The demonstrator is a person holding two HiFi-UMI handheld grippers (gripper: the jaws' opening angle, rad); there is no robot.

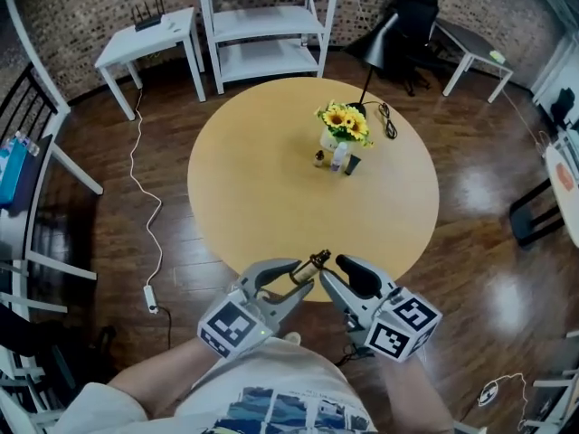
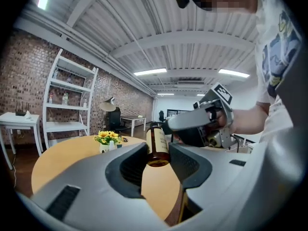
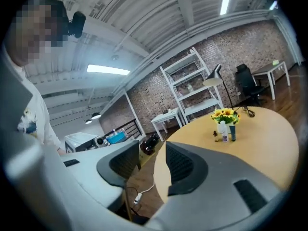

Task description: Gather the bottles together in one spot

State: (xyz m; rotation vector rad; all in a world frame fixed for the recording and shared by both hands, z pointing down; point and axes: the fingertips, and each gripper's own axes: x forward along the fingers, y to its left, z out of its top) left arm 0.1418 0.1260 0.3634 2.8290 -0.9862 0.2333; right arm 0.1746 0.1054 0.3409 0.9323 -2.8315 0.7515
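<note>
Landmark: sunflower vase [image 1: 344, 127], standing on the far half of the round desk [image 1: 253, 179].

Left gripper [image 1: 305, 274]: pinching a brown bottle [image 1: 313, 263]; its two pads press on the glass from either side. It is at the desk's near edge, well apart from the vase.

Brown bottle: amber glass with a pale label, lifted off the desk. In the left gripper view its base faces the camera and its cap end points away. It is the one bottle far from the vase.

Right gripper [image 1: 333, 268]: jaws spread, with nothing between them in the right gripper view. It is level with the left gripper, also well apart from the vase. Its tips are just beside the brown bottle's cap; whether they touch it cannot be told.

Cluster of small bottles [image 1: 338, 158]: upright on the desk, just beside the vase on its near side. There is a tiny brown one, a pale one and a dark one.

Black lamp [image 1: 375, 48]: just behind the vase, its cord lying on the desk.

Person: both forearms reach in from the near side, opposite the vase.
</note>
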